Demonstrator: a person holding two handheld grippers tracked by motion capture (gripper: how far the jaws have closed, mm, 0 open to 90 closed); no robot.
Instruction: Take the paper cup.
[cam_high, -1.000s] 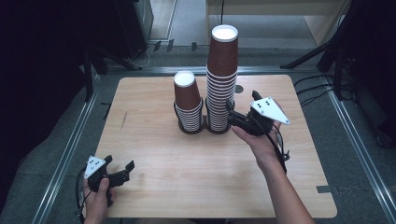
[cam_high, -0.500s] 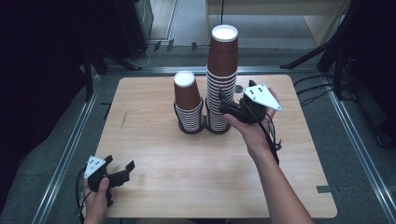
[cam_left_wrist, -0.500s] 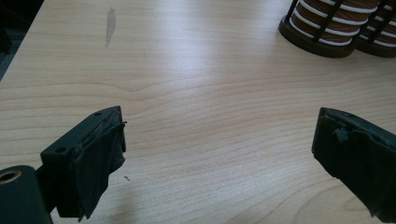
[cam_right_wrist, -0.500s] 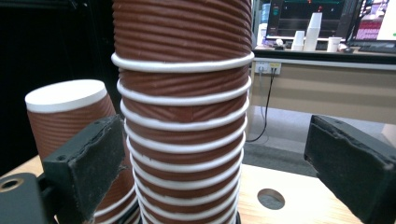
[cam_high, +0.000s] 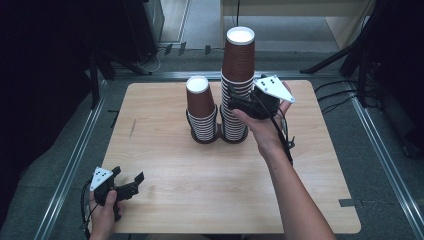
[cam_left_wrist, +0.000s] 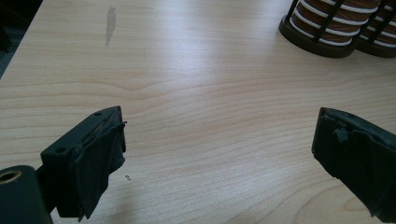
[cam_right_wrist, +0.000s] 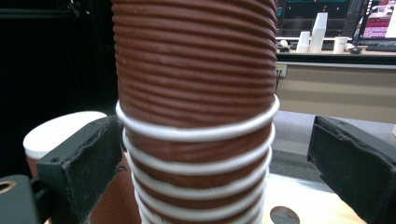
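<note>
Two stacks of brown ribbed paper cups with white rims stand in black wire holders at the table's middle back: a tall stack (cam_high: 238, 82) and, left of it, a short stack (cam_high: 201, 107). My right gripper (cam_high: 234, 103) is held at mid height against the tall stack. In the right gripper view that tall stack (cam_right_wrist: 196, 93) stands between the open jaws of my right gripper (cam_right_wrist: 210, 158); the left pad (cam_right_wrist: 88, 154) is right beside it and the right pad (cam_right_wrist: 350, 158) stands well off. My left gripper (cam_high: 132, 184) rests open near the front left corner, over bare wood (cam_left_wrist: 217, 135).
The wooden table (cam_high: 210, 195) has free room in front and at both sides of the stacks. The holder bases (cam_left_wrist: 322, 39) lie far ahead of the left gripper. A grey smear (cam_high: 132, 129) marks the left side. Metal rails (cam_high: 70, 165) flank the table.
My right gripper has moved left and forward up to the tall stack, so its open jaws now straddle the cups. The left gripper has stayed put.
</note>
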